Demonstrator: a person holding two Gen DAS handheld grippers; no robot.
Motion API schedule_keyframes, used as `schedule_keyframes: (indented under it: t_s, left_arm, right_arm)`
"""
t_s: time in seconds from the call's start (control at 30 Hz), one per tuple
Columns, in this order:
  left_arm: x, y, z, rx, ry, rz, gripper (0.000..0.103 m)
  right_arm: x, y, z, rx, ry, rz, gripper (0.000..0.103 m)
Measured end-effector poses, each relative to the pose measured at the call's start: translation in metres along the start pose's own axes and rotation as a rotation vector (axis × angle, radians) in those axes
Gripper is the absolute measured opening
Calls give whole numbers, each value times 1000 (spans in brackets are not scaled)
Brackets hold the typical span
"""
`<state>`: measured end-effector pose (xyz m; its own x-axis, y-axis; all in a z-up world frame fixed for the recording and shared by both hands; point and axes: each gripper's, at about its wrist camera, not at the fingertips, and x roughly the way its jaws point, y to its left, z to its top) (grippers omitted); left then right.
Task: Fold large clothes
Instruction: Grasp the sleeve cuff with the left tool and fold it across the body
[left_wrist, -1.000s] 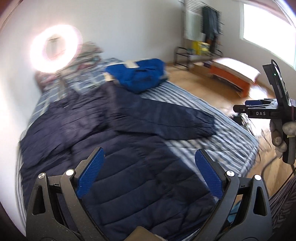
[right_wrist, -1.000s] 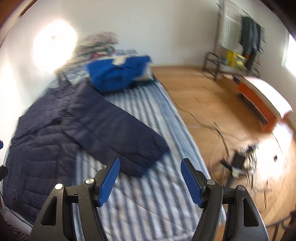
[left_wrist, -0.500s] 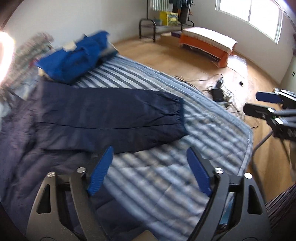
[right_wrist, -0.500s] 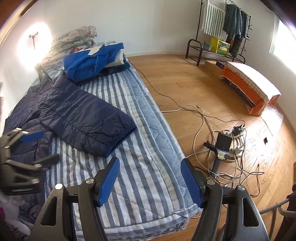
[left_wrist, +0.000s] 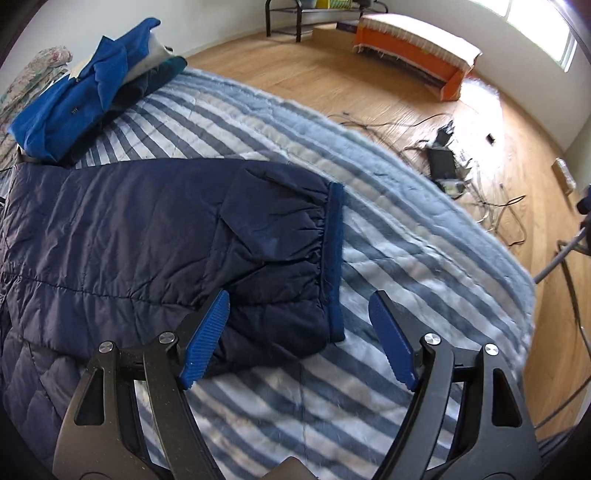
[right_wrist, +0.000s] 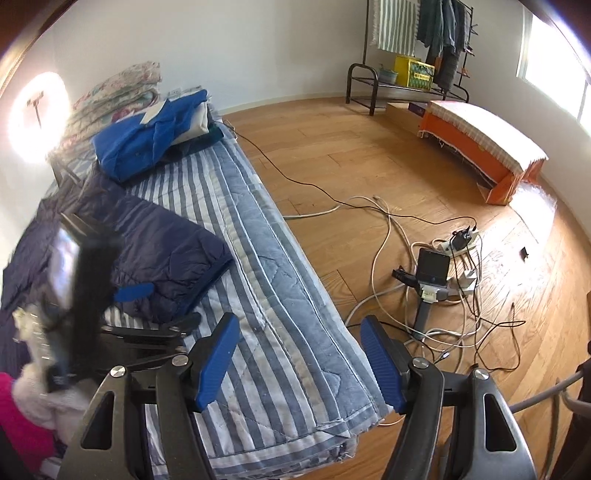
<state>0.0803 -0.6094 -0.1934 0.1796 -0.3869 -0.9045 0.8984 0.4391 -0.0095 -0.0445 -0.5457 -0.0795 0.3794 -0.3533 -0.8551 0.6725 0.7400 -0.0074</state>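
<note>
A large navy quilted jacket (left_wrist: 122, 236) lies spread on the striped bed, one sleeve stretched out with its cuff (left_wrist: 334, 258) pointing toward the bed's edge. My left gripper (left_wrist: 299, 332) is open and empty, low over the sleeve end, its jaws standing either side of the cuff's near corner. My right gripper (right_wrist: 299, 362) is open and empty above the bed's near edge, off to the right of the sleeve (right_wrist: 166, 251). The left gripper (right_wrist: 133, 291) shows blurred at the left of the right wrist view.
A folded bright blue garment (left_wrist: 85, 92) and floral bedding (right_wrist: 118, 92) sit at the bed's head. The striped quilt (right_wrist: 280, 295) ends at a wood floor with cables and a power strip (right_wrist: 439, 273). An orange bench (right_wrist: 480, 147) and clothes rack (right_wrist: 406, 44) stand farther off.
My left gripper has swung right from over the jacket body and dropped close to the sleeve cuff. My right gripper has turned right toward the bed edge and floor. Both stay open.
</note>
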Motion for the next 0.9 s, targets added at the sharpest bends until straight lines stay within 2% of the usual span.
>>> schedule_keyframes:
  t_s: [0.07,0.13,0.23,0.27,0.3,0.33,0.37,0.4,0.6,0.77,0.9]
  left_arm:
    - [10,-1,2,6,22,28,80]
    - [18,-2,3,13,26,57,73]
    - [20,1,4,5,9,58,61]
    - [20,3,5,1,6,58,52]
    - [18,5,6,-5,4,58,37]
    - [17,7,7,-14,4,56,30]
    - [15,10,9,-26,5,57,16]
    - [14,13,11,-39,5,58,13]
    - [-23,46,16,-153,-51,-19,9]
    - [-74,76,14,-214,-132,-42,9]
    - [-117,116,4,-290,-198,-52,9]
  right_arm:
    - [-1,0,2,2,-6,5,70]
    - [-1,1,3,6,-9,16,70]
    - [-2,2,4,14,-15,38,70]
    - [-2,2,5,17,-16,42,70]
    - [-2,2,6,21,-16,46,70]
    - [-2,2,6,26,-16,53,70]
    - [-2,3,7,31,-16,60,70]
    - [-2,3,8,36,-17,66,70]
    - [-5,14,12,32,-33,89,70]
    - [-8,37,17,3,-37,114,70]
    - [-14,64,20,-34,-54,140,70]
